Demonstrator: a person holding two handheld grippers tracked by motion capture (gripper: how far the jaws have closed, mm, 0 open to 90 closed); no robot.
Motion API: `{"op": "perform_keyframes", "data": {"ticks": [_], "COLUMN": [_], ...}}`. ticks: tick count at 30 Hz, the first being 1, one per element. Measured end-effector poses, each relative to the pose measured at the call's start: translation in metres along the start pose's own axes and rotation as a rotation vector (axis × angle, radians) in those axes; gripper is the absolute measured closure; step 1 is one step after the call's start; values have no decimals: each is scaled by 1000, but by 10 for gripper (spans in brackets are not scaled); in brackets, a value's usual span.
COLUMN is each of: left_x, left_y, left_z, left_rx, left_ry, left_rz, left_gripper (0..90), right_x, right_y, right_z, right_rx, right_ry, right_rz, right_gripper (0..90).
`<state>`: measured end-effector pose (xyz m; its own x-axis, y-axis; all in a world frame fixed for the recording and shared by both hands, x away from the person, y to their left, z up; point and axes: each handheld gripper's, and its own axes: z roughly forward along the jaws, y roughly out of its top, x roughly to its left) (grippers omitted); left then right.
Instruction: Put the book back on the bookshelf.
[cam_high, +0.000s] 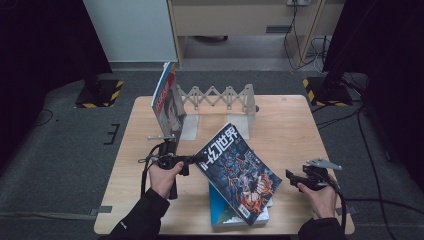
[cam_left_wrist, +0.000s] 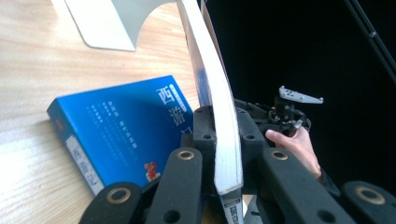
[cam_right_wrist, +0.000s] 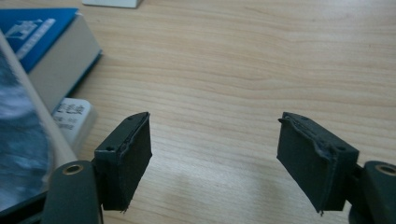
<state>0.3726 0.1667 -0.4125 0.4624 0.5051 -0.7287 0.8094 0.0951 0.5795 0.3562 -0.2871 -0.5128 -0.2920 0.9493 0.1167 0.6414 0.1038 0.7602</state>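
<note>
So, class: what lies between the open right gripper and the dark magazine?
Bare wooden table: the high view shows nothing between the right gripper and the magazine.

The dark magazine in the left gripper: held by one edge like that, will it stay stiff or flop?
Likely floppy: the dark magazine is thin, and its page edge curves above the left gripper. Its free end probably sags toward the blue book. The glossy-looking cover might slip.

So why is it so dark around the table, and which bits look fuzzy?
High view: light falls on the wooden table, while black curtains at both sides stay dark. Left gripper view: the blue book is sharp, the magazine edge glares white before a black background. Right gripper view: the magazine blurs at the left edge, and the open right gripper casts a soft shadow.
</note>
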Motion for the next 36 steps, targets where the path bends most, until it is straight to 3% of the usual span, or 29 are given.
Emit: {"op": "perform_keyframes", "data": {"ticks": [15,20,27,36], "left_x": [-19,-21,-26,-45], "left_y": [24,28,36,56], "left_z": [-9,-13,-18,-33], "left_rx": [-57,-82,-119,-186], "left_ry": [-18,-44,-27,36], "left_rz": [26,22,51,141], "left_gripper": [822,822,822,821], "right_x": [-5,-4,-5,-5], "right_y": [-4,-4,-5,-7], "right_z": [7,8,10,16], "right_rx": [58,69,72,101], "right_ry": [-9,-6,-9,-10], "right_rz": [-8,-16,-21,-38], "right_gripper": [255,253,253,205]}}
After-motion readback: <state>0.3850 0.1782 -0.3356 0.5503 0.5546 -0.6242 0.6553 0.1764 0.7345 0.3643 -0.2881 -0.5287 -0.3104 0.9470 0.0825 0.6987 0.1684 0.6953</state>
